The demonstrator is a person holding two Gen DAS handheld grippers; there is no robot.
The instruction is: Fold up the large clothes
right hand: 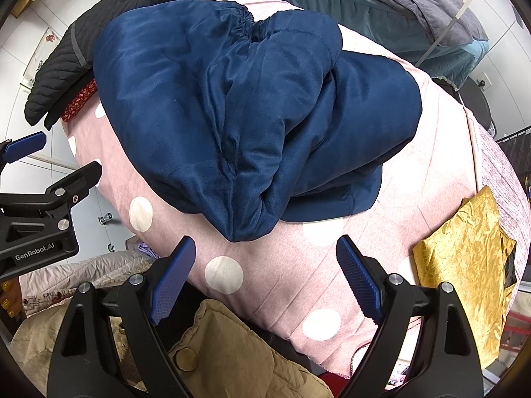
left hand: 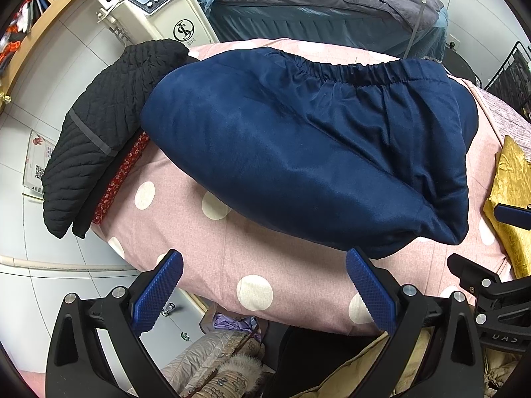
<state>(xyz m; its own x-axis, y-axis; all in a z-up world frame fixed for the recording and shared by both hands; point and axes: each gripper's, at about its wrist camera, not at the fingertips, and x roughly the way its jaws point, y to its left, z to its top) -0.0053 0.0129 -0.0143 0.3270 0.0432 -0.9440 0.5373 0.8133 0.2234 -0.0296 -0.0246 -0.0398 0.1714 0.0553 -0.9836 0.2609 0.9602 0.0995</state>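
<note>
Both hand-held grippers, left (left hand: 264, 293) and right (right hand: 265, 278), hang released and empty above the near edge of the bed (right hand: 415, 219), the folded blue trousers (right hand: 232, 109) lying just ahead, nearest the right one.

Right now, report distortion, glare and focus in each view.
Left wrist: strong fisheye bowing, dark corners; navy garment sharp, soft sheen, no harsh glare; left gripper crisp. Right wrist: same bulge; gold cloth glints; right gripper in focus, no motion blur.

Red floral cloth (left hand: 122, 179) mostly hidden under black quilted jacket (left hand: 96, 132).
</note>
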